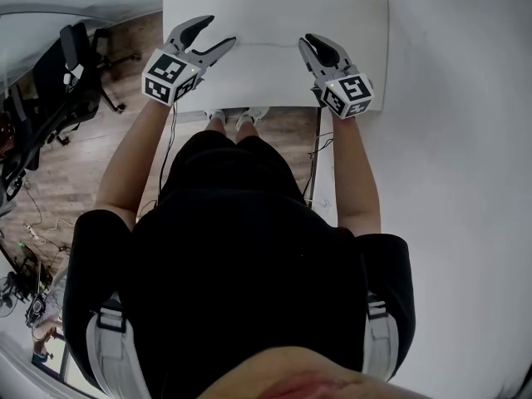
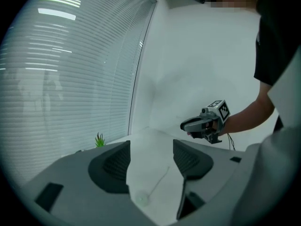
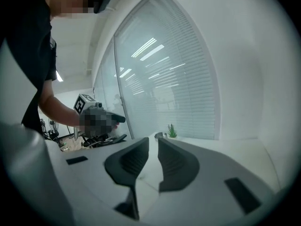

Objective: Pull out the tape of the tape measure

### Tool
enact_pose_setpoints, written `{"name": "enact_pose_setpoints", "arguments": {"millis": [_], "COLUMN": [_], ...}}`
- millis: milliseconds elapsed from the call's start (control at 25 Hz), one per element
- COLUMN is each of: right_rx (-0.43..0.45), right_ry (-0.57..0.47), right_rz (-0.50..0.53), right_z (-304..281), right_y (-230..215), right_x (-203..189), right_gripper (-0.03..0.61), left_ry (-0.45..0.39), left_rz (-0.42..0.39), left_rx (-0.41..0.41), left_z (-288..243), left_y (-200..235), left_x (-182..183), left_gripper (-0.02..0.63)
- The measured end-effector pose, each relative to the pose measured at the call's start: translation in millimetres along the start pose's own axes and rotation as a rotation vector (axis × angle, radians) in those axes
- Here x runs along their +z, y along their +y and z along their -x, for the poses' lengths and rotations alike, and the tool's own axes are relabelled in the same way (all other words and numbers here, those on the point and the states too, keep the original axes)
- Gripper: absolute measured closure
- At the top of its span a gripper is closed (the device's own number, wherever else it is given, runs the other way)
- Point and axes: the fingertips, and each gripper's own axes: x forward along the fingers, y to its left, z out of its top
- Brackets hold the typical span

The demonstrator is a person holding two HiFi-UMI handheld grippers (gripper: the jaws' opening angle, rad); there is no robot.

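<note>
The head view looks down on both claws held over the near edge of a white table [image 1: 274, 23]. The left claw [image 1: 214, 33] is spread wide; the right claw [image 1: 314, 46] is drawn nearly together. Only this view shows the wooden floor [image 1: 83, 165], an office chair [image 1: 79, 56] at the far left and the person's shoes [image 1: 237, 119] below the table edge.

The left gripper view shows its claw [image 2: 150, 149] open and empty, with bare table between the jaws and the right claw [image 2: 200, 125] to the right. The right gripper view shows its claw [image 3: 153, 147] with just a narrow slit, gripping nothing.

Only the gripper views show the window blinds [image 3: 178, 79] and a small green plant [image 2: 99, 140] on the far side. No view shows the tape measure.
</note>
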Motion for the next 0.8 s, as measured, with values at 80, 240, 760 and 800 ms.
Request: {"name": "enact_pose_setpoints", "arguments": {"millis": [80,240,760,800], "right_rx": [0.012,0.015,0.108,0.111], "right_ry": [-0.05,-0.123,-0.244,-0.248], "right_rz": [0.024,0.079,0.152,0.156], "right_z": [7,22,34,33], "right_y": [12,31,101,103], "right_x": [24,64,137,138], "right_gripper": [0.545,0.575,0.575,0.575], "left_ry": [-0.042,-0.119,-0.262,-0.27], "left_rz": [-0.007,-0.02,-0.088,-0.089], "left_rx": [-0.016,-0.036,-0.109,-0.107], "left_z": [10,27,64,65], "left_y": [-8,-22,-61,-61], "left_x": [19,57,117,119], "left_gripper": [0.319,0.324,0.56,0.577]}}
